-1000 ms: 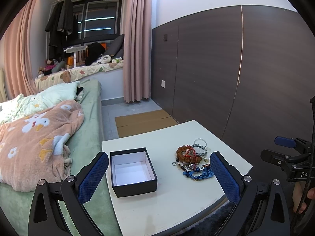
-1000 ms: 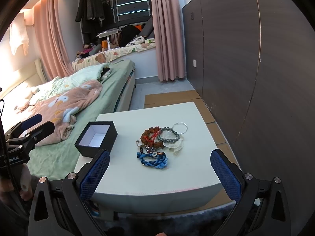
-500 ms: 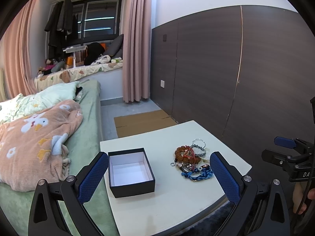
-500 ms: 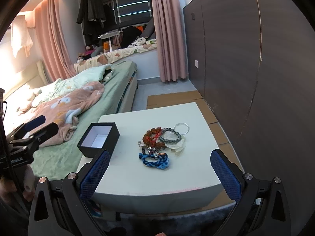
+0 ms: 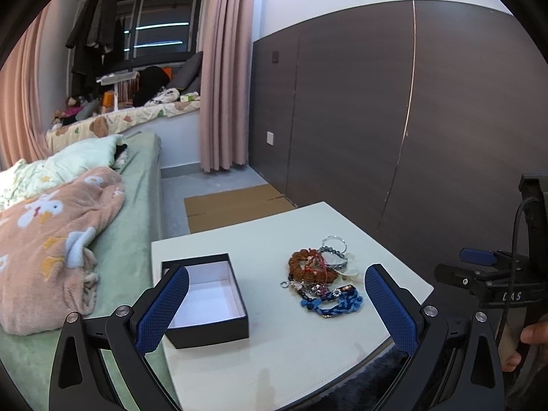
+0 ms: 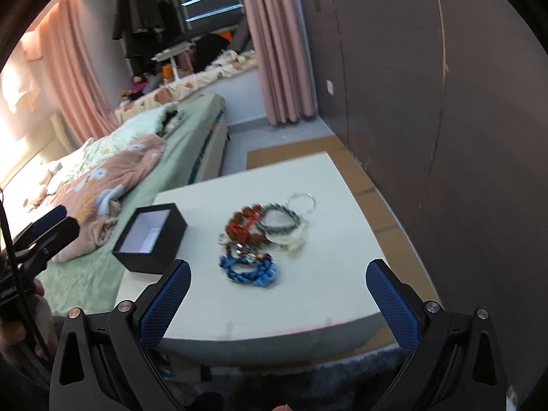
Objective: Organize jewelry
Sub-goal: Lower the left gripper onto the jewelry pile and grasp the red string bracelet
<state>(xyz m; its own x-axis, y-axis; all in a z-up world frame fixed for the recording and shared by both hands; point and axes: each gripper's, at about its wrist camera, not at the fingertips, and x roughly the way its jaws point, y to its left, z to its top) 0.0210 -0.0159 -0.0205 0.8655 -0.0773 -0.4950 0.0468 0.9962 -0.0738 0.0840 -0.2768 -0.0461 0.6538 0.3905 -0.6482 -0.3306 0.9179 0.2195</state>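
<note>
A pile of jewelry (image 5: 320,279) lies on the white table (image 5: 274,359): a brown bead bracelet (image 5: 301,262), a silver ring bangle (image 5: 334,242) and a blue braided bracelet (image 5: 334,303). To its left an open black box (image 5: 205,299) with a white inside holds nothing. My left gripper (image 5: 274,308) hangs open above the table's near edge, apart from both. In the right wrist view the same jewelry pile (image 6: 265,236) and black box (image 6: 150,238) are slightly blurred, and my right gripper (image 6: 279,299) is open just short of the table (image 6: 308,315).
A bed with green sheets (image 5: 130,239) and a pink blanket (image 5: 44,239) runs along the table's left side. A dark panelled wall (image 5: 376,120) stands behind and to the right. Cardboard (image 5: 233,205) lies on the floor beyond. A hand (image 5: 527,342) holds the other gripper.
Both grippers have come closer to the table, so the box and the jewelry look larger. The right wrist view has tilted and shows motion blur. Nothing on the table has moved.
</note>
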